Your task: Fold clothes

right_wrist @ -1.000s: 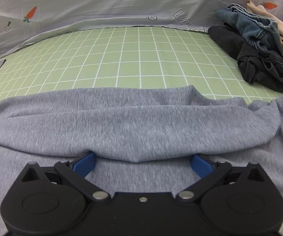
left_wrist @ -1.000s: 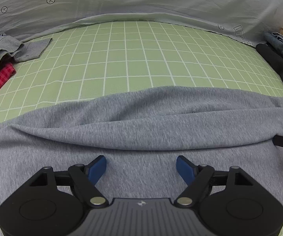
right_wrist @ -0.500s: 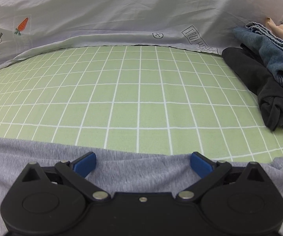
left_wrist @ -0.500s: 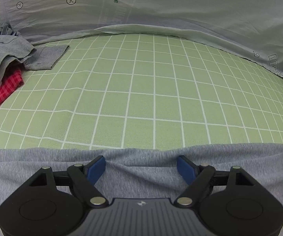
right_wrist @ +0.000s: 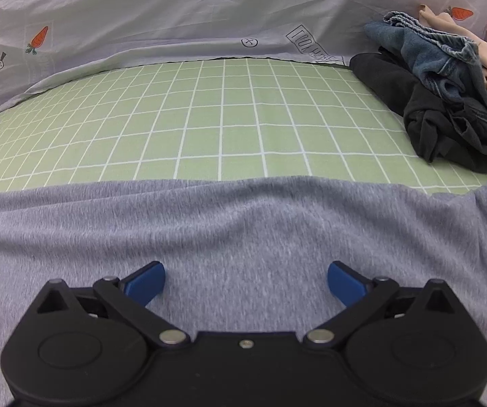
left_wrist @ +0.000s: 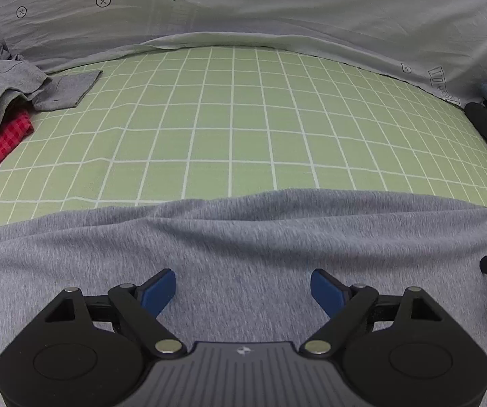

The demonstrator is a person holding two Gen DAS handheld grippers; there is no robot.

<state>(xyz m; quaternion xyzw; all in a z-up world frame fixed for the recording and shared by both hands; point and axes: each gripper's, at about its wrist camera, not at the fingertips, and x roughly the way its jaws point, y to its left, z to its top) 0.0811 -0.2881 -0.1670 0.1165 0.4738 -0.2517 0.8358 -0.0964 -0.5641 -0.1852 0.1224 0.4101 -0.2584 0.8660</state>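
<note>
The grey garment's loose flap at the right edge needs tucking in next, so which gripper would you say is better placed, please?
Right, probably: the right gripper sits open over the grey garment, nearer that flap.

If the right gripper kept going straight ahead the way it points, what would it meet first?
Probably the grey garment spread right in front of the open right gripper. Past its far edge lies only bare green checked sheet, then the pale carrot-print fabric at the back. Height above the cloth is unclear.

Bedroom: bed w/ checked sheet (left_wrist: 229, 129)
</note>
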